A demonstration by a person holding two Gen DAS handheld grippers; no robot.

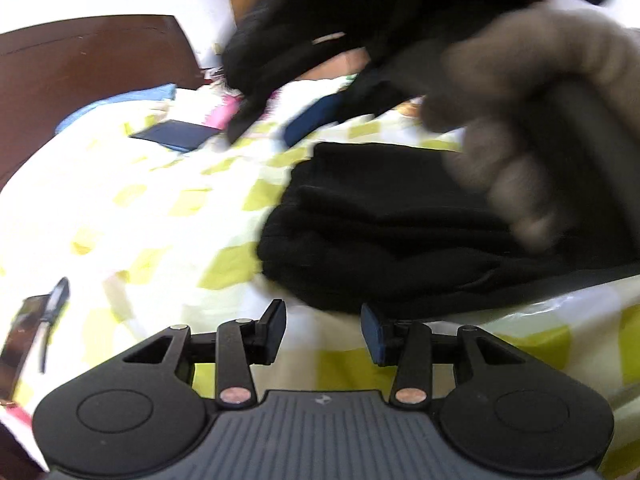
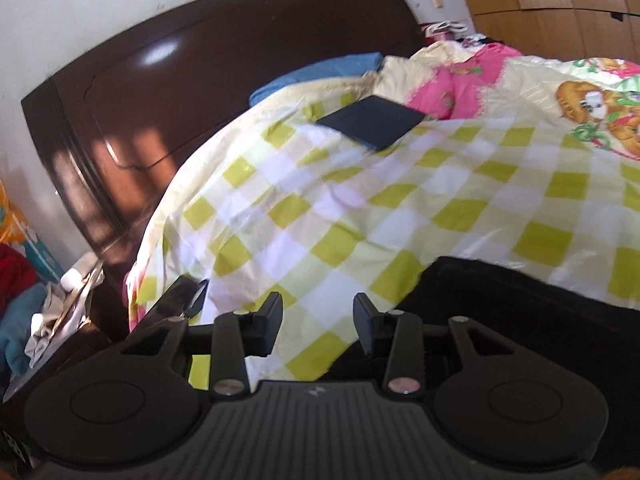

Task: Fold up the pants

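The black pants (image 1: 380,232) lie folded into a thick stack on the green-and-white checked bed cover (image 1: 160,208). My left gripper (image 1: 324,330) hovers just in front of the stack's near edge, open, with only bed cover showing between its pads. In the right wrist view the pants (image 2: 520,312) fill the lower right. My right gripper (image 2: 318,324) is open beside their left edge, and nothing sits between its jaws. A grey-gloved hand (image 1: 520,140), blurred, holds the right tool above the stack's right side.
A dark blue flat object (image 2: 372,122) lies farther up the bed, near a blue pillow (image 2: 320,72) and a pink cartoon quilt (image 2: 460,84). A dark wooden headboard (image 2: 200,72) stands behind. Clutter sits on a nightstand (image 2: 60,312) at the left. Dark clothing (image 1: 360,20) hangs over the top.
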